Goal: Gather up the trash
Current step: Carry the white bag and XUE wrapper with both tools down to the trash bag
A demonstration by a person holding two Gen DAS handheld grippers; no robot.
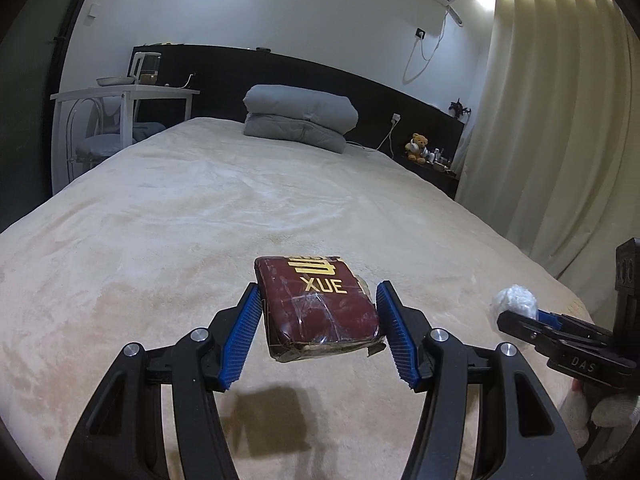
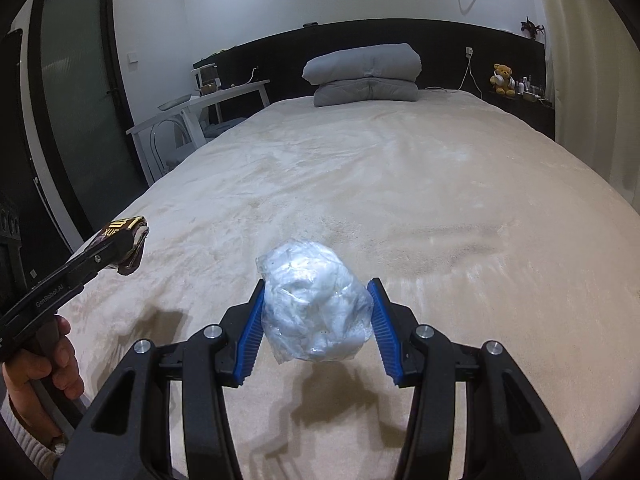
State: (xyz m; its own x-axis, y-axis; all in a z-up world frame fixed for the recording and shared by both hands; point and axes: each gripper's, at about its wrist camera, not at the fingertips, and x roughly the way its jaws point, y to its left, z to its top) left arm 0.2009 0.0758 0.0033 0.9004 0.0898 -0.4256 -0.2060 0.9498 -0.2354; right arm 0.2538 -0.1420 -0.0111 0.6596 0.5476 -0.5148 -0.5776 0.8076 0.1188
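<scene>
My left gripper (image 1: pixel 318 312) is shut on a dark red packet (image 1: pixel 318 306) with gold "XUE" lettering and a torn clear wrap, held above the beige bed (image 1: pixel 200 208); its shadow falls on the cover below. My right gripper (image 2: pixel 316 308) is shut on a crumpled ball of clear plastic (image 2: pixel 314 300), also lifted off the bed. In the left wrist view the right gripper (image 1: pixel 520 312) with the plastic ball (image 1: pixel 514 300) shows at the right edge. In the right wrist view the left gripper (image 2: pixel 124 248) with the red packet (image 2: pixel 130 246) shows at the left, with a hand (image 2: pixel 48 364) on its handle.
A folded grey duvet (image 1: pixel 300 118) lies at the head of the bed against a black headboard (image 1: pixel 224 80). A white side table (image 1: pixel 124 96) with a kettle and bowl stands at the left. A teddy bear (image 1: pixel 418 146) sits on the right shelf; curtains (image 1: pixel 540 120) hang at the right.
</scene>
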